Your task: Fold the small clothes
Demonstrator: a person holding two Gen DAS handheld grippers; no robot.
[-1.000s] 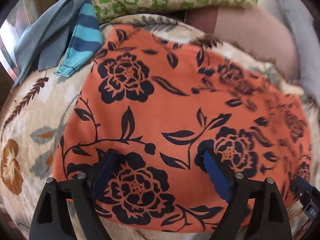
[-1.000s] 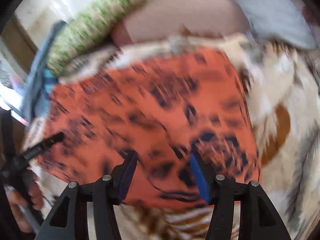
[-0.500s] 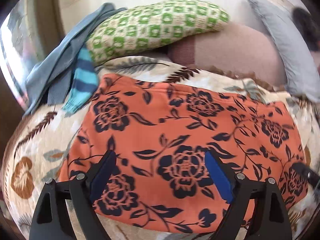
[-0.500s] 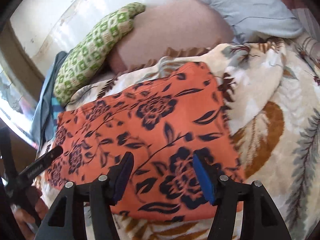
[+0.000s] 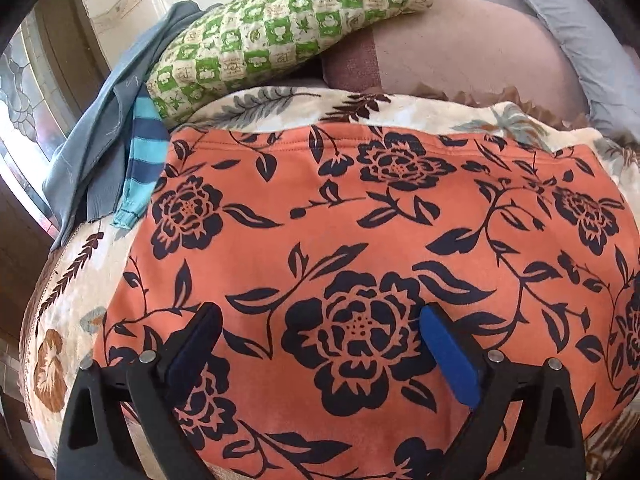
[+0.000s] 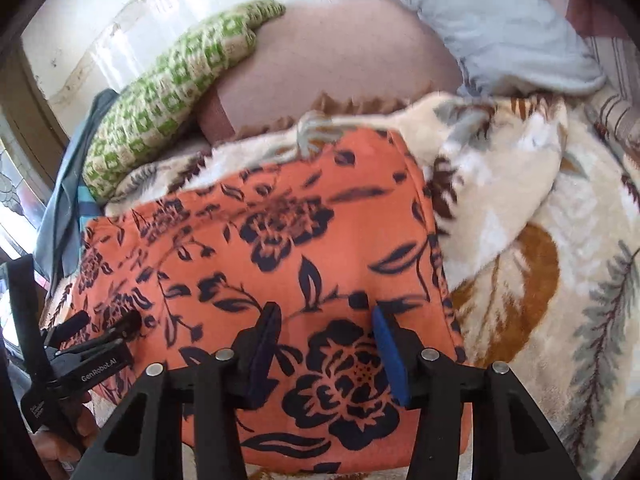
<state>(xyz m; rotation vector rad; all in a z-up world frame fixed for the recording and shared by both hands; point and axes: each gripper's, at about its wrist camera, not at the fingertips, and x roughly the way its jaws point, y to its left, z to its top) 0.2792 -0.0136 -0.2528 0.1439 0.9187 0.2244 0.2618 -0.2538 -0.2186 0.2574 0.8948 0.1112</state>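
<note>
while the orange floral garment (image 5: pixel 360 240) lies flat on the bed's blanket (image 6: pixel 560 280) | long axis left-right | left gripper (image 5: pixel 320 344) fingers spreading, empty, above near-left part | right gripper (image 6: pixel 324 344) fingers narrowing, unpinched, nearer right edge

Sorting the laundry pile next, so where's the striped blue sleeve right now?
In the left wrist view, the striped blue sleeve lies at the left, between the grey garment and the orange floral garment, below the green checked pillow.

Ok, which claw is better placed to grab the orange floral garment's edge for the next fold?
Probably right: the right claw, jaws closing, nothing gripped, sits by the orange floral garment's right hem. The left claw, opening and empty, faces its middle.
</note>
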